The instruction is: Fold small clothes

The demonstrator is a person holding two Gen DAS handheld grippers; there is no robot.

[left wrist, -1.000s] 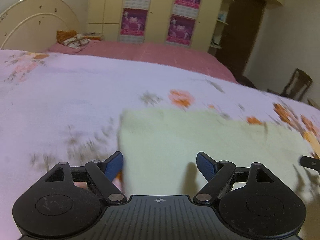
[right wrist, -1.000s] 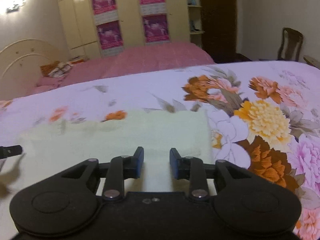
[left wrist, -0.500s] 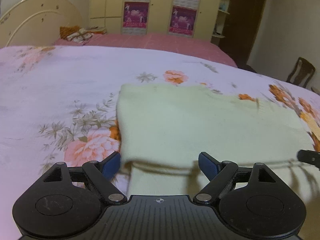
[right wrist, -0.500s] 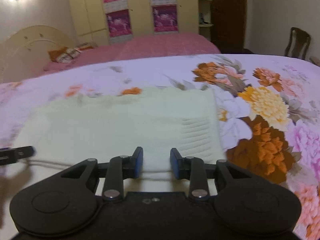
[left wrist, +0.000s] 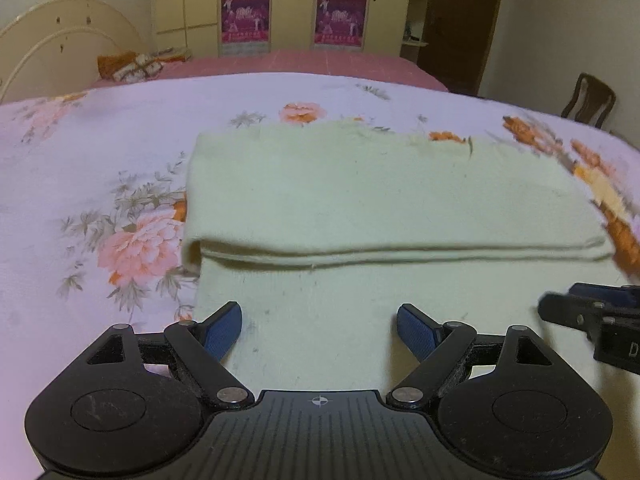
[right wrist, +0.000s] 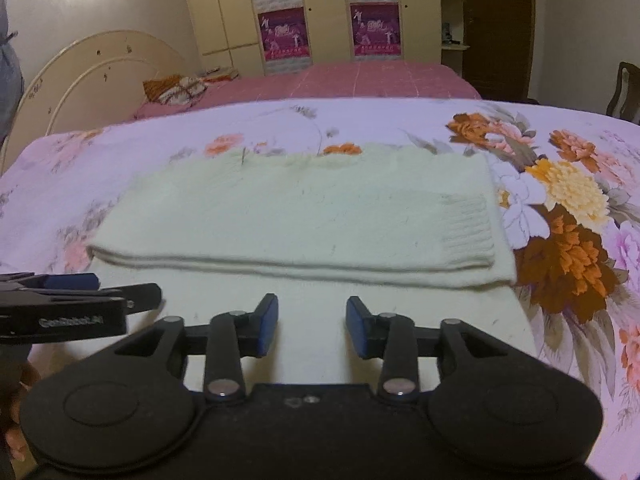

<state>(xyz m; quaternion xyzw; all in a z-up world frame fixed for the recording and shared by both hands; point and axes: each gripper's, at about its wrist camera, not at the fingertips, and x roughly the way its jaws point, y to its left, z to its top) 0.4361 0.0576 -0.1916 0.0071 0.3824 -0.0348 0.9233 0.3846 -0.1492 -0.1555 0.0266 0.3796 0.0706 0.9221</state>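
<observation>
My left claw (left wrist: 319, 326) hangs wide open over the near part of the pale yellow-green sweater (left wrist: 380, 204), its blue pads spread well apart with nothing pinched between them; only flat knit lies under the gap. My right claw (right wrist: 312, 322) is partly open, and its jaws have just been opening; the pads stand clear of the cloth and grip nothing, with only the flat layer below showing between them.

The sweater lies on the flowered bedspread (left wrist: 100, 168), in front of both claws. Its far half is doubled over onto the near half, so a long folded edge (right wrist: 280, 266) runs from side to side across it, with a single layer stretching from that edge toward me. A ribbed cuff (right wrist: 468, 224) lies on top near the right end of the fold.

Each claw shows at the side of the other's view, both side by side above the near layer. Beyond the bedspread are a pink bed (right wrist: 360, 78), a cream headboard (right wrist: 100, 76) and a wardrobe (left wrist: 188, 4) with posters (left wrist: 245, 16)
</observation>
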